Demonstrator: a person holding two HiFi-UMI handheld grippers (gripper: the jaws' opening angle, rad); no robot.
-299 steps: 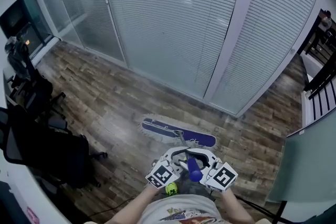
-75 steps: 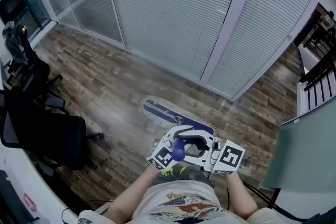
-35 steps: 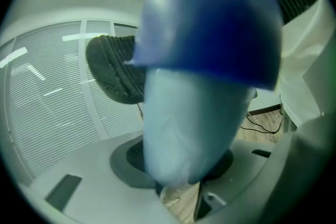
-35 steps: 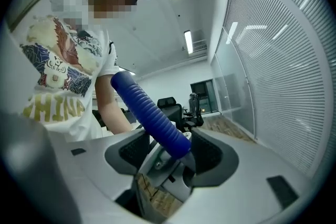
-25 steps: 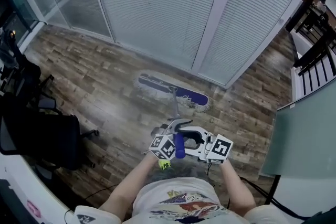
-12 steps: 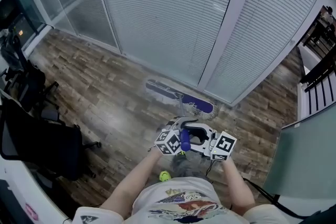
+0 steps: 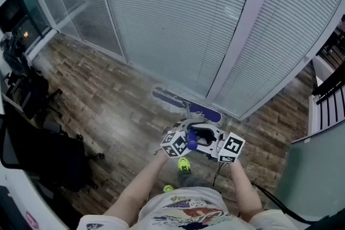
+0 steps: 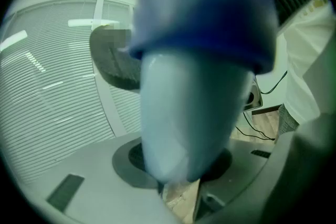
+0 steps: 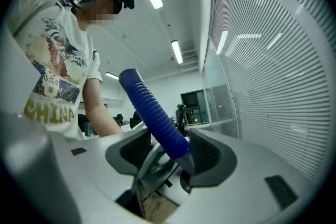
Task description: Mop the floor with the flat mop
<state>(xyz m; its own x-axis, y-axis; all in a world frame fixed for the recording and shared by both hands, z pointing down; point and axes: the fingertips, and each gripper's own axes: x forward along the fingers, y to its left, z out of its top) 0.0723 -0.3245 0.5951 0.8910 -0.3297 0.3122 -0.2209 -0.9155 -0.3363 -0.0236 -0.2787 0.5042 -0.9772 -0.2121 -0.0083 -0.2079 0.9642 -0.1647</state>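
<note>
The flat mop's blue head with its pale fringe lies on the wood floor, close to the foot of the blinds wall. Its handle runs back to a ribbed blue grip held between both grippers in front of the person's body. My left gripper holds the grip's top end, which fills the left gripper view; its jaws are closing on it. My right gripper is shut on the handle just below the blue grip, where grey plastic shows between the pads.
Black office chairs stand at the left. A glass wall with white blinds runs across the far side. A glass partition and a dark railing are at the right. A cable trails by the person's green shoes.
The mop head has slid forward to the base of the blinds wall. Both grippers moved forward with the handle, and the person stepped after them.
</note>
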